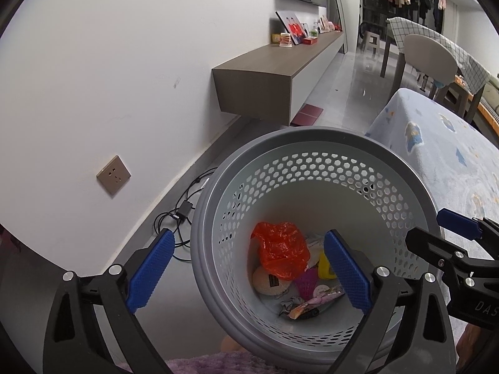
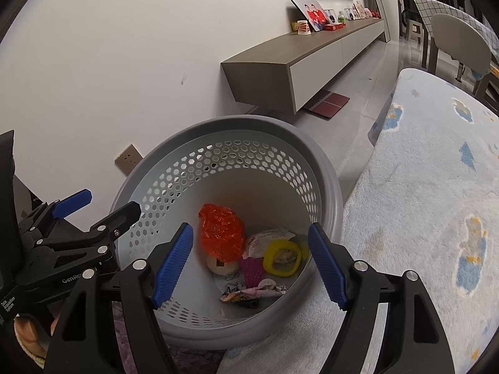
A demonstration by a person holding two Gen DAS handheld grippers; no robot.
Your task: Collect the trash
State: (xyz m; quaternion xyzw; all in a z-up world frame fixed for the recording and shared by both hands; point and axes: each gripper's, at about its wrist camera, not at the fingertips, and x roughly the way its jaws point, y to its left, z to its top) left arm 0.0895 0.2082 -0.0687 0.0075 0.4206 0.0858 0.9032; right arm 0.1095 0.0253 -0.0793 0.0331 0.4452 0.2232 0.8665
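A grey perforated trash basket [image 1: 312, 143] stands on the floor by the wall, also in the right wrist view [image 2: 237, 127]. Inside lie an orange plastic bag [image 1: 282, 249] [image 2: 221, 233], a round beige ball [image 1: 268, 282], a purple shuttlecock [image 2: 252, 269], a yellow ring [image 2: 282, 257], a white packet [image 2: 265, 240] and crumpled wrappers [image 1: 312, 305] [image 2: 252, 293]. My left gripper [image 1: 246, 269] is open and empty above the basket's left rim. My right gripper [image 2: 249, 265] is open and empty over the basket mouth. Each gripper shows at the edge of the other's view.
A light blue patterned rug [image 2: 436, 202] lies right of the basket. A wall socket [image 1: 113, 176] and black cables [image 1: 184, 212] sit left of it. A floating cabinet [image 1: 265, 78] with photos runs along the wall. A chair and table [image 1: 430, 59] stand behind.
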